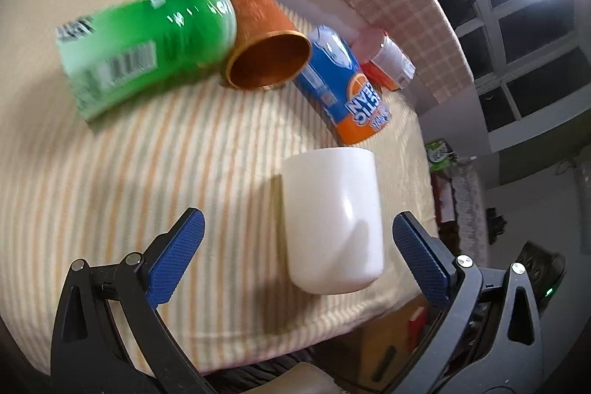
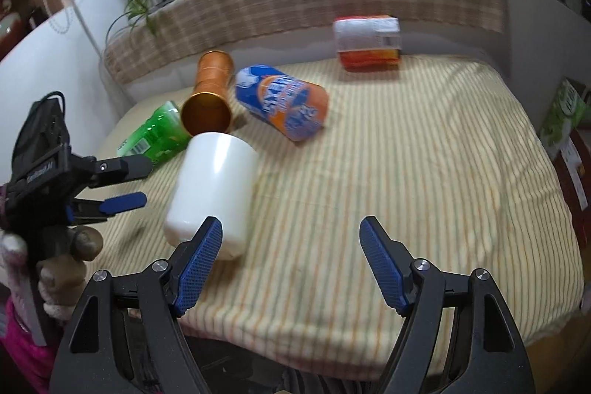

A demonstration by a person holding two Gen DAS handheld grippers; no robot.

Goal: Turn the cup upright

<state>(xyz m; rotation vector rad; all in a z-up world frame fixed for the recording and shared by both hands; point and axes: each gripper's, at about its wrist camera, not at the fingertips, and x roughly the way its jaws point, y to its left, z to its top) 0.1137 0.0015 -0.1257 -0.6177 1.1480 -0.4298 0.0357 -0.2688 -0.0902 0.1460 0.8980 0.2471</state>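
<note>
striped yellow-and-orange cloth (image 2: 406,172) is covering the whole table and giving the lying things a soft bed, which is probably keeping them from rolling. a green plastic bottle (image 1: 144,47) is lying on its side, blurred, touching a copper-orange metal tumbler (image 1: 258,36), also tipped over with its mouth facing the cameras. a blue-and-orange drink can (image 2: 284,102) is resting just beside the tumbler, and a clear jar with a white label and orange contents (image 2: 367,41) is sitting well apart near the checked back rest. the plain white cup (image 1: 332,220) is lying on its side near the front edge, so it is not yet upright; its rim is hard to make out. the left gripper (image 1: 299,235) is spreading wide on either side of the cup without touching it, seemingly lining up for a grasp. the right gripper (image 2: 291,242) is gaping wide too, empty, with the cup partly hidden behind its left finger.
</note>
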